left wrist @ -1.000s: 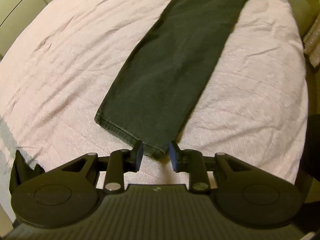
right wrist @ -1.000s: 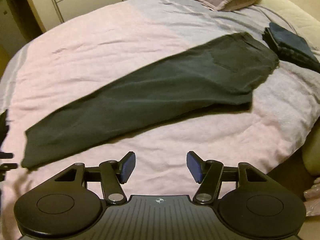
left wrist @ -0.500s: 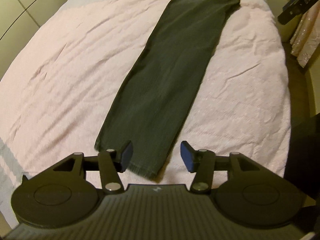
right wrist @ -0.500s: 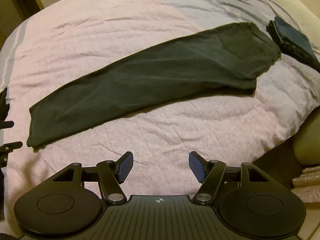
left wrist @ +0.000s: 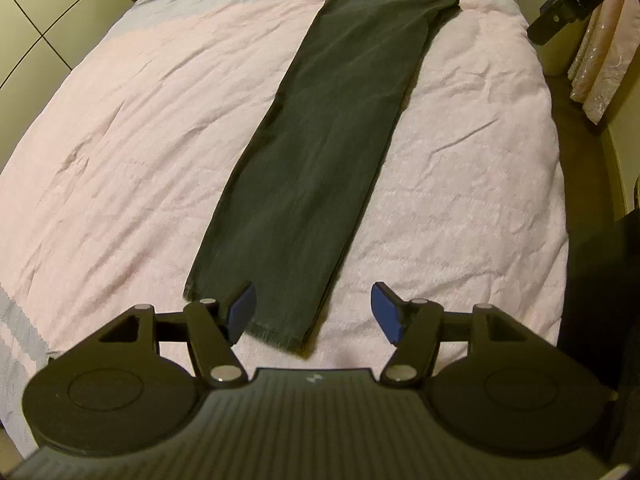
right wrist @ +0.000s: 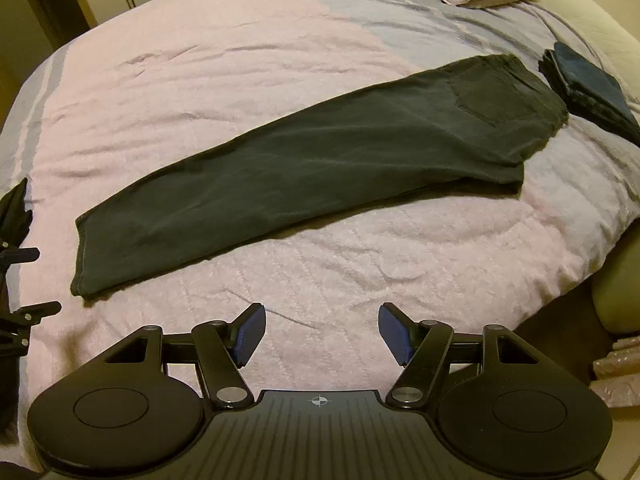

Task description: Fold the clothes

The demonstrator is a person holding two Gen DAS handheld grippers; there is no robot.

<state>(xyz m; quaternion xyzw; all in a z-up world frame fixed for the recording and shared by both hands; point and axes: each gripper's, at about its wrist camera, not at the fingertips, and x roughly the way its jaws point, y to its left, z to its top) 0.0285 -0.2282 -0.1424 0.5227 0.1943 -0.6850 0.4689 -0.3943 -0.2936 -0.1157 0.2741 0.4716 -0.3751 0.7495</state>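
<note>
Lying lengthwise on the pink bed [left wrist: 120, 128], the dark trousers [left wrist: 332, 136], legs doubled together, are resting flat; beside their waistband a folded dark garment [right wrist: 588, 88] is sitting. Left tongs [left wrist: 312, 312], having widened and let go the hem, and right tongs [right wrist: 320, 332] are both gaping empty, awaiting the crosswise fold.
</note>
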